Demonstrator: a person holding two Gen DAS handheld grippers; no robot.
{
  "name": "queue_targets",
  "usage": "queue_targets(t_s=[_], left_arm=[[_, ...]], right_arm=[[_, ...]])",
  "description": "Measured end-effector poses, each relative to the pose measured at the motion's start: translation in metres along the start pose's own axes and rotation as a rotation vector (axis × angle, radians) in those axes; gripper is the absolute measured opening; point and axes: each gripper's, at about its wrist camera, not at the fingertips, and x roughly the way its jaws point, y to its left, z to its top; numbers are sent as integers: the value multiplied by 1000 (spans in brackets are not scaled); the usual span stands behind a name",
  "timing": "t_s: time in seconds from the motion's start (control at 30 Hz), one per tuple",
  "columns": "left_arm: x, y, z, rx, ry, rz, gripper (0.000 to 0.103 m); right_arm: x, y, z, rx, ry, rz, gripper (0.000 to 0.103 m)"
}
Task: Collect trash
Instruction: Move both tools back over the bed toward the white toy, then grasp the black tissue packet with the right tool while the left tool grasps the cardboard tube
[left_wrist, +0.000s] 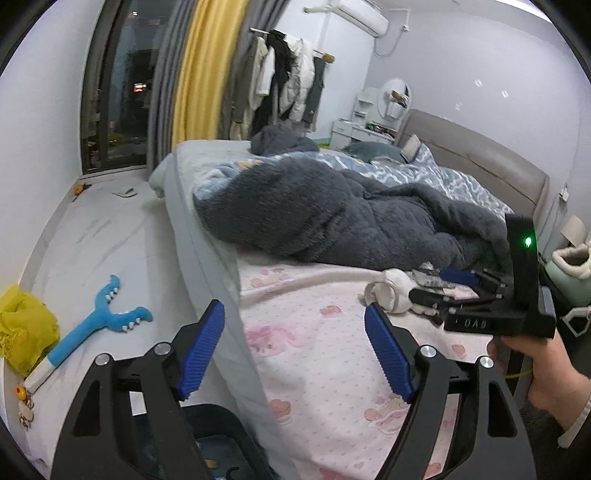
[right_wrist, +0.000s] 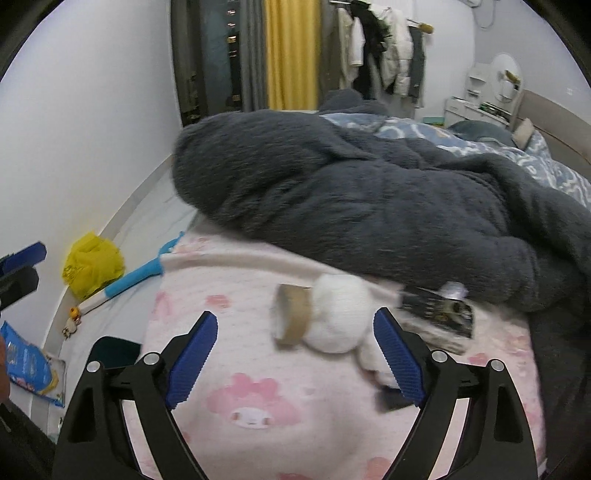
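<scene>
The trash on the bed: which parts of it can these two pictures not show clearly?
- Dark wrapper: right wrist view, blurred; print unreadable, its top edge under the grey blanket.
- Trash pile: left wrist view, partly hidden behind the right gripper.
- White wad: right wrist view, blurred; material unclear.
- Dark bin: left wrist view, cut off by the bottom edge and the left gripper.

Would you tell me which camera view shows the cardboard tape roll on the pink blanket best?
The right wrist view: the cardboard roll lies close and central, beside a white tissue wad. In the left wrist view it is small and far right, partly hidden behind the right gripper.
</scene>
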Motion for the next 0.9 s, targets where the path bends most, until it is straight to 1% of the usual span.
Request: queue_targets(t_s=[0.13,0.2,0.27,0.4,0.5,0.7,0.83,0.9], left_arm=[[14,-11,1,34,10,-56,86],[22,-17,1,38,15,-84,86],[30,-20,0,42,25,-96,87],[54,-25,-4,41,61,-122,87],[66,-27,-6,28,76,-147,87],[88,-38,-6,32,95,-199,87],[105,-45,-6,36,118,-230,87],[113,-48,-6,31,127,-258,87]], right_arm=[[0,-23,-1,38,-14,-59,89],[1,-32,-2,47,-25,-102,90],[2,-38,-3,54,-32,-132,91],[6,-52,-5,68,-36,-166,91],[10,-60,-5,76,-38,-200,94],[20,-77,-5,107,-29,-232,95],[29,-83,-4,115,-16,-231,95],[34,-86,-4,130,-7,-218,95]])
